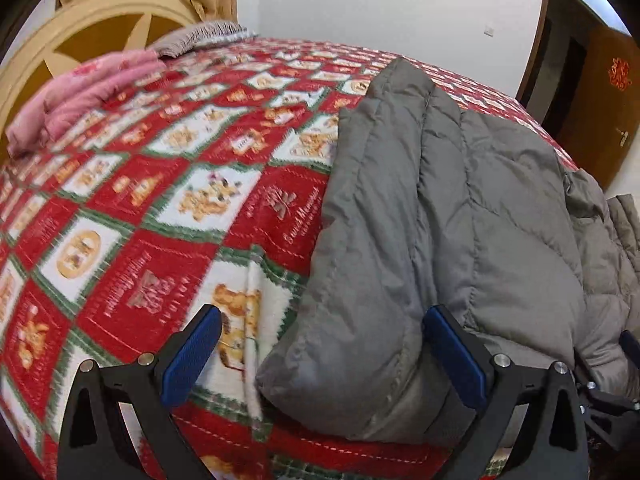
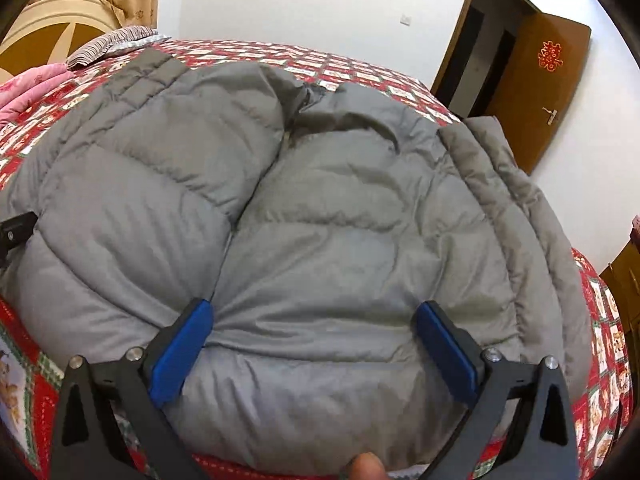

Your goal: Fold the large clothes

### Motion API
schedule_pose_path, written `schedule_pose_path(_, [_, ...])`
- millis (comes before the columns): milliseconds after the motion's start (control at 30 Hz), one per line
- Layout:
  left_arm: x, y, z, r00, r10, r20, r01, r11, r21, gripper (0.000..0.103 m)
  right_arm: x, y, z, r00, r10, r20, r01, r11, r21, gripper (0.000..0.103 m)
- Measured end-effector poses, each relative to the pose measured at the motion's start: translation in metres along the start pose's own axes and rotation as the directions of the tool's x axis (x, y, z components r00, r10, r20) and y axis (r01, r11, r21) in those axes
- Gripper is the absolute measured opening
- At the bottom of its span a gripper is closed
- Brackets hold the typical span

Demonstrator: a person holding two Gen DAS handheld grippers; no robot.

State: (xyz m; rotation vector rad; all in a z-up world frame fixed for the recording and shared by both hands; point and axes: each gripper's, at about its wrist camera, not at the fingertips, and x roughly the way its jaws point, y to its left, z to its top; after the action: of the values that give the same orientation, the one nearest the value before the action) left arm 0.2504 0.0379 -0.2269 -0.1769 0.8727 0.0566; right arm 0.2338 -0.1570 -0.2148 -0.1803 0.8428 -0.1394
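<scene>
Both tongs (image 1: pixel 322 344) (image 2: pixel 314 336) straddle jacket (image 2: pixel 320 208); hem hidden.

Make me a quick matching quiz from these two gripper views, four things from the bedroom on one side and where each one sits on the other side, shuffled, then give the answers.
Things:
1. grey puffer jacket
2. pink bedding
3. brown door
4. striped pillow

Places:
A. standing open by the white wall, far right
B. bunched at the headboard end, left edge of the bed
C. spread over the red patterned quilt, between both grippers' open jaws
D. at the head of the bed, beside the curtain

Pairs: 1-C, 2-B, 3-A, 4-D
</scene>
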Motion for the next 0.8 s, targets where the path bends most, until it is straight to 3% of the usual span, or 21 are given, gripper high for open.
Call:
schedule_pose_path(100, [0.004, 0.005, -0.002, 0.999, -0.046, 0.001, 0.046, 0.998, -0.039, 0.1, 0.002, 0.002, 0.001, 1.0, -0.008, 0.012, 0.008, 1.0, -0.005, 0.103])
schedule_pose_path(200, [0.003, 0.002, -0.003, 0.995, -0.096, 0.031, 0.097, 0.995, -0.033, 0.078, 0.001, 0.001, -0.003, 0.999, 0.0, 0.038, -0.001, 1.0, 0.011, 0.103])
schedule_pose_path(267, [0.003, 0.0, -0.002, 0.987, -0.16, 0.035, 0.161, 0.986, -0.033, 0.056, 0.0, 0.0, -0.006, 0.998, -0.001, 0.055, -0.001, 1.0, 0.02, 0.103])
schedule_pose_path(300, [0.006, -0.003, -0.002, 0.981, -0.192, 0.022, 0.193, 0.981, -0.034, 0.051, 0.0, -0.001, -0.008, 0.998, -0.001, 0.057, -0.001, 1.0, 0.022, 0.103])
schedule_pose_path(367, [0.006, -0.007, -0.001, 0.982, -0.187, 0.032, 0.187, 0.982, -0.016, 0.042, 0.0, 0.0, -0.009, 0.999, -0.001, 0.053, 0.0, 1.0, 0.025, 0.103])
schedule_pose_path(400, [0.005, -0.012, -0.001, 0.978, -0.207, 0.033, 0.207, 0.978, 0.009, 0.025, 0.0, 0.001, -0.008, 0.999, -0.003, 0.05, 0.002, 1.0, 0.026, 0.103])
schedule_pose_path(433, [0.003, -0.015, -0.001, 0.976, -0.214, 0.034, 0.213, 0.977, 0.024, 0.017, -0.001, 0.002, -0.01, 0.999, -0.006, 0.05, 0.005, 1.0, 0.026, 0.103])
schedule_pose_path(533, [-0.004, -0.017, -0.001, 0.98, -0.189, 0.063, 0.185, 0.981, 0.058, 0.009, -0.002, 0.002, -0.011, 0.999, -0.009, 0.044, 0.008, 0.999, 0.036, 0.103])
schedule_pose_path(700, [-0.025, 0.006, 0.01, 0.974, -0.195, 0.111, 0.191, 0.98, 0.049, 0.007, -0.003, 0.016, -0.005, 0.999, -0.007, 0.045, 0.006, 1.0, 0.023, 0.098])
schedule_pose_path(800, [-0.047, 0.026, 0.019, 0.974, -0.158, 0.165, 0.151, 0.987, 0.052, 0.006, -0.007, 0.036, -0.002, 0.999, 0.023, 0.047, -0.023, 1.0, -0.003, 0.098])
